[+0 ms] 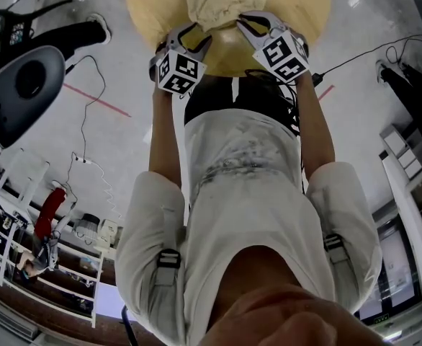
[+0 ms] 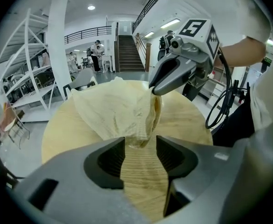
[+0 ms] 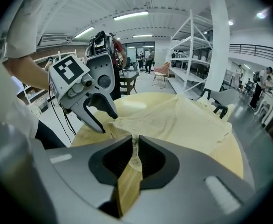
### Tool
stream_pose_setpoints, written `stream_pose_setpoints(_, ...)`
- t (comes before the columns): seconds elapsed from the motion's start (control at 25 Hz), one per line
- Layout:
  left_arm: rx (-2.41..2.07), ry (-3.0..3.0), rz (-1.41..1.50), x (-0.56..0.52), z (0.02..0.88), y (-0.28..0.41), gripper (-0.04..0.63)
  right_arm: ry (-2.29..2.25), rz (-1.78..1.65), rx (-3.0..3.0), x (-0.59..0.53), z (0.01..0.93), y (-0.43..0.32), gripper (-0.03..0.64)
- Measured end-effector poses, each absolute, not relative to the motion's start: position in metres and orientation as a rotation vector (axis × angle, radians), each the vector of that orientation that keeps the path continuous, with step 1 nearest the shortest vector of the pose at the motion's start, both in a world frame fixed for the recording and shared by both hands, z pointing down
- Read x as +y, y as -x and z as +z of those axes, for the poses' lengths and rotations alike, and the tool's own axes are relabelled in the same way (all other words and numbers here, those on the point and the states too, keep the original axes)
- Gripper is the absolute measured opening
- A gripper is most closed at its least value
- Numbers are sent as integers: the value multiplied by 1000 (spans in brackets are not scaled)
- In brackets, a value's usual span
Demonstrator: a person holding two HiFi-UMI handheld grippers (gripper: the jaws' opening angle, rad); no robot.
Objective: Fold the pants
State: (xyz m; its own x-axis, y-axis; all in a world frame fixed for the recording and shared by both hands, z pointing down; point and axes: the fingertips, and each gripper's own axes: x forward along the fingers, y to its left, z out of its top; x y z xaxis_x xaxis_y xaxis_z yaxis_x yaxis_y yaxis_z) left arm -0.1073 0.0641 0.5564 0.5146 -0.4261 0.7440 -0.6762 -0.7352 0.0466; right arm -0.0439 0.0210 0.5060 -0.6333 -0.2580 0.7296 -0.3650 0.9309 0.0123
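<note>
The only print in sight is the black-and-white square marker pattern on the cube (image 1: 178, 72) that each gripper carries.

The pants (image 1: 211, 2), pale yellow, lie bunched on a round, light wooden surface (image 1: 297, 6). The person stands at its near edge with both grippers on the hem nearest them.

The left gripper (image 2: 140, 141) has its jaws spread. The ribbed hem of the pants (image 2: 113, 111) droops into the far end of the gap, and neither pad presses on it. Bare wood grain of the surface (image 2: 183, 115) shows between the jaws.

The right gripper (image 3: 135, 146) has its jaws pressed together on a thin fold of the pants (image 3: 174, 120), which rises from the pinch and spreads away over the surface (image 3: 229, 153). The left gripper (image 3: 106, 120) sits just beside that fold.

The room is a large white hall with a glossy grey floor (image 1: 117, 143). A red line (image 1: 96, 99) and loose cables run across the floor. White shelf racks (image 3: 192, 45) and a white pillar (image 2: 57, 45) stand around. A staircase (image 2: 127, 50) climbs at the back, with people near its foot.
</note>
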Motion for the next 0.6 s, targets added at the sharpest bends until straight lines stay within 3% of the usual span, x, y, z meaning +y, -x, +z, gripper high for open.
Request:
stream_pose_setpoints(0.44, -917, -2468, 1173, 54, 571, 104, 204, -455, 209, -2307, 8, 508, 47, 48)
stream_pose_setpoints(0.6, -874, -2471, 1177, 57, 572, 99, 256, -471, 241, -2308, 4, 510, 41, 48)
